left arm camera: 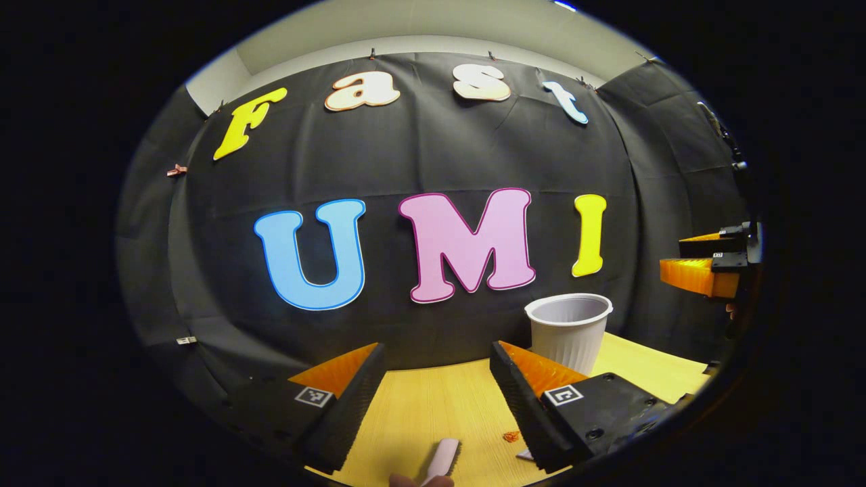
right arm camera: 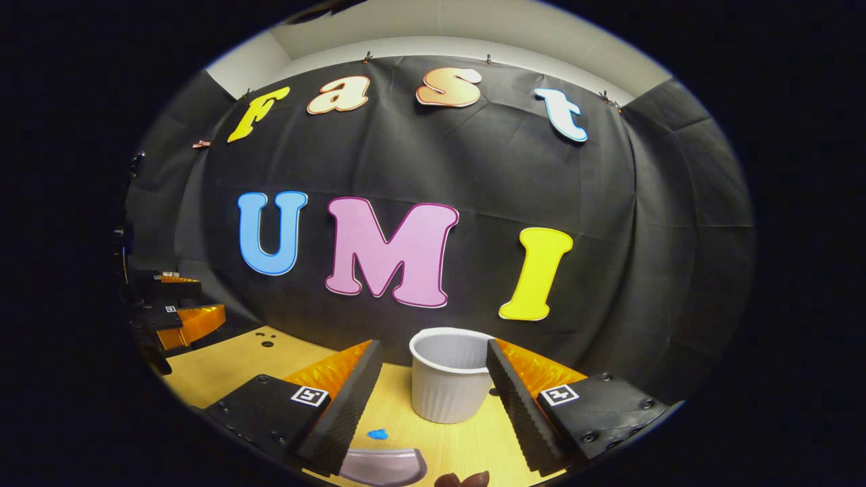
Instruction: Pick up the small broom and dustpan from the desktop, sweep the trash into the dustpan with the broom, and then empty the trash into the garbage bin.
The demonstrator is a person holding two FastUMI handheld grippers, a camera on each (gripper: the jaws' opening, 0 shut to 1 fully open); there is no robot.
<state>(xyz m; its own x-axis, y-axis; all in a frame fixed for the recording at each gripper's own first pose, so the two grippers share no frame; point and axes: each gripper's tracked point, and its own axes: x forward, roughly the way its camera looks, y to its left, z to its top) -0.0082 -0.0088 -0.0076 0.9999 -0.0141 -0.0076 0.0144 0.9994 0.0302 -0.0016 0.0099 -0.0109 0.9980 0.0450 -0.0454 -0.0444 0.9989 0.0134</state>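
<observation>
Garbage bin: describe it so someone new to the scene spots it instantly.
Start at the black cloth wall, then drop to the yellow wooden desktop in front of it. The garbage bin stands upright near the desktop's back edge, close to the cloth. It is a white, ribbed, cup-shaped tub with a rolled rim, open on top, and far taller than the small scraps lying flat nearby.

Wooden desktop point(right arm camera: 223, 368) — pale, grained, black booth wall point(right arm camera: 609, 284) behind it, white ceiling point(left arm camera: 440, 24) above
</observation>
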